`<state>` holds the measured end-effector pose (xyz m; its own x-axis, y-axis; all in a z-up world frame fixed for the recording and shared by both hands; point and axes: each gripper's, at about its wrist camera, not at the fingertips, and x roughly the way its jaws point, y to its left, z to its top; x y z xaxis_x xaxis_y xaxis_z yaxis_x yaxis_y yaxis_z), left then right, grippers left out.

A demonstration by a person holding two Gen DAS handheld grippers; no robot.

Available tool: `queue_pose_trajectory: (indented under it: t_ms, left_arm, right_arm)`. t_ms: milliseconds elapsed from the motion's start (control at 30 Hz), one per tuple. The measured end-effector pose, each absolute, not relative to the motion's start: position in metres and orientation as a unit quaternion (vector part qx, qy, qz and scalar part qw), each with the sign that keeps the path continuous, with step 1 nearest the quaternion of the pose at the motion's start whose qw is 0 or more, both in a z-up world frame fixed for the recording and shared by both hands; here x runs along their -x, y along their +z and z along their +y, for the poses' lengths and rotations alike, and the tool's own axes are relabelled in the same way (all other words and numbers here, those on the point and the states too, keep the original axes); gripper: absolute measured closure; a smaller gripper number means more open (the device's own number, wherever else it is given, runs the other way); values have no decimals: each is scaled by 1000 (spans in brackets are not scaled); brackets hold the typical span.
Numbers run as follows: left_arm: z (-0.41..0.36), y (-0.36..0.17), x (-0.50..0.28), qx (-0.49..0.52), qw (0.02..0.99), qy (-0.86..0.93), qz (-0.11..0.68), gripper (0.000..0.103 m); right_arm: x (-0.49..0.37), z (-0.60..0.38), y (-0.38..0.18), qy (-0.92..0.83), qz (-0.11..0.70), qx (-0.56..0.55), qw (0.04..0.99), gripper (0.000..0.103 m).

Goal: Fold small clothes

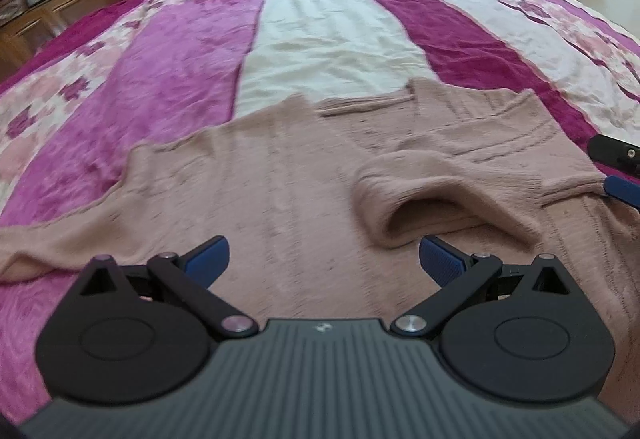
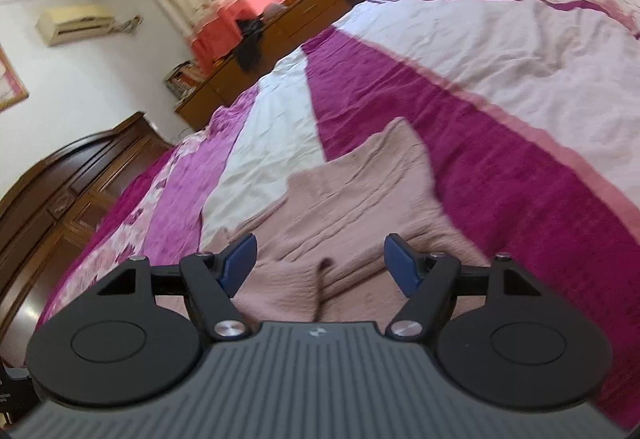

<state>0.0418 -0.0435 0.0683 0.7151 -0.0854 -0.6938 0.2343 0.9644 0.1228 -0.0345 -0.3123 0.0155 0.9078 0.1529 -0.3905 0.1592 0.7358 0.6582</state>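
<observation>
A: Where's the sweater [image 1: 260, 179]?
B: Spread on the bedspread [image 1: 328, 31], long axis nine to three; a folded-in sleeve cuff [image 1: 404, 199] sits at one o'clock from the left gripper [image 1: 324, 259].
A: Jaws?
B: Left and right gripper [image 2: 320, 259] both apart, empty; left looks nearer.

The right tool [image 2: 319, 266] hangs over the dusty-pink knit sweater [image 2: 352, 199] with its blue pads [image 2: 240, 259] spread wide and gripping nothing, the sweater rumpled across the magenta-and-cream striped bedspread [image 2: 460, 127], wooden cabinets [image 2: 320, 11] lining the far wall.
</observation>
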Motion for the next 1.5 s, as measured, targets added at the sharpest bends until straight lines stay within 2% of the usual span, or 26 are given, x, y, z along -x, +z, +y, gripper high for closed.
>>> queue_pose_trajectory:
  t_ms: [600,633,667,800,867,933,1300,1500]
  left_arm:
    - [-147,43,-36,-214,896,-210,329,1]
    - [-151,39,-36,-221,896,-207,324,8]
    - [-154,35,-36,-229,895,-206,324,21]
    - [-161,19,-43,-222,887,-216,341,47]
    - [-161,21,-41,-221,892,-218,330,77]
    - [-158,28,-40,-213,897,-214,323,84]
    - [-76,82,-74,-83,945,-108,298,86]
    - [-7,80,-99,-18,947,-29,321,85]
  right_arm:
    - [37,-334,-4,-2,204,-402,893,26]
    - [36,-334,-6,-2,204,-402,892,26]
    - [37,-334,-6,-2,205,-403,892,26]
    - [36,-333,-10,0,205,-403,892,26]
    - [36,-333,-11,2,204,-403,892,26]
    - [36,-334,-11,2,205,-402,892,26]
    - [35,-331,-13,0,208,-389,898,26]
    - [33,-327,-12,-2,212,-376,902,26]
